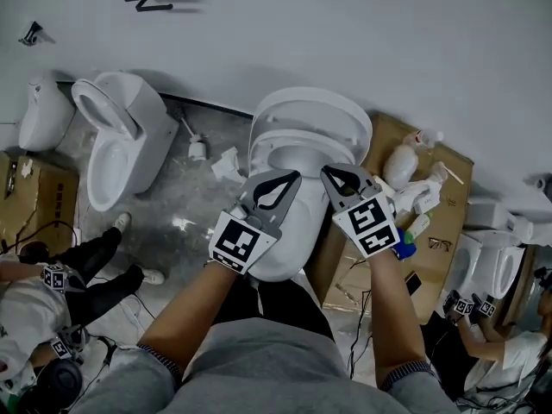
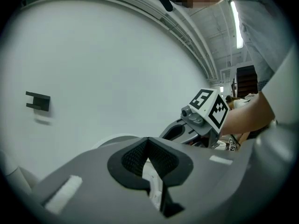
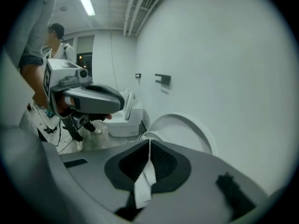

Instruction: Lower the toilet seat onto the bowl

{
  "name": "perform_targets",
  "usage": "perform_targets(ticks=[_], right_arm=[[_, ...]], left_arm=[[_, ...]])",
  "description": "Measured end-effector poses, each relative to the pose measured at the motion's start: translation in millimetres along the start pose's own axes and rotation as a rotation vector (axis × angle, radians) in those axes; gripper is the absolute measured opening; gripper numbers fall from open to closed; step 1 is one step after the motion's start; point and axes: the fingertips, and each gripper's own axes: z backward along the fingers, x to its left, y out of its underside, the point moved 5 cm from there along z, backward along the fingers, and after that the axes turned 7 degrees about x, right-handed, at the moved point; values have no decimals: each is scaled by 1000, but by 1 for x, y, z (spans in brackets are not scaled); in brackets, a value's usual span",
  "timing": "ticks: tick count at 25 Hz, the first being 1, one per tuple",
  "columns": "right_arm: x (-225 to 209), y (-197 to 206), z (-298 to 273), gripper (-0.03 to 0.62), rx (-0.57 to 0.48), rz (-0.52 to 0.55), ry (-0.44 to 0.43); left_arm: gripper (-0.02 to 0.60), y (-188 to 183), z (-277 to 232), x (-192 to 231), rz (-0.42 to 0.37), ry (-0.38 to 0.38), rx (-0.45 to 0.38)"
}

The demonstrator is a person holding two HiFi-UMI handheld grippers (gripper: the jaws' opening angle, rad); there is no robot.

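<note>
Left gripper (image 1: 280, 179): jaws together, nothing between. Right gripper (image 1: 341, 178): jaws together too, empty. Both hover over bowl (image 1: 302, 222), side by side, tips toward wall (image 1: 345, 24). Toilet seat (image 1: 310, 115) just beyond tips at bowl's rear edge, raised, leaning back toward wall, long axis upright. No contact visible. Judgement: both grippers about equally near; seat's top rim must come forward and down.

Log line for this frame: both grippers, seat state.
left gripper: shut, empty | right gripper: shut, empty | seat: raised, not yet lowered | bowl: below both grippers
</note>
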Motion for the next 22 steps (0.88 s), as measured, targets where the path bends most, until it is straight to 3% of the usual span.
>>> perform_targets(ticks=[11,13,22], right_arm=[[-46,0,-55,15,257,248,-59],[-53,3,-64,65,285,257,-72],[-65,14,-102,138,426,318,-147]], left_arm=[[6,21,-17,12,12,-62,0],[6,26,-20,14,19,-74,0],[7,40,-20,17,26,-105,11]])
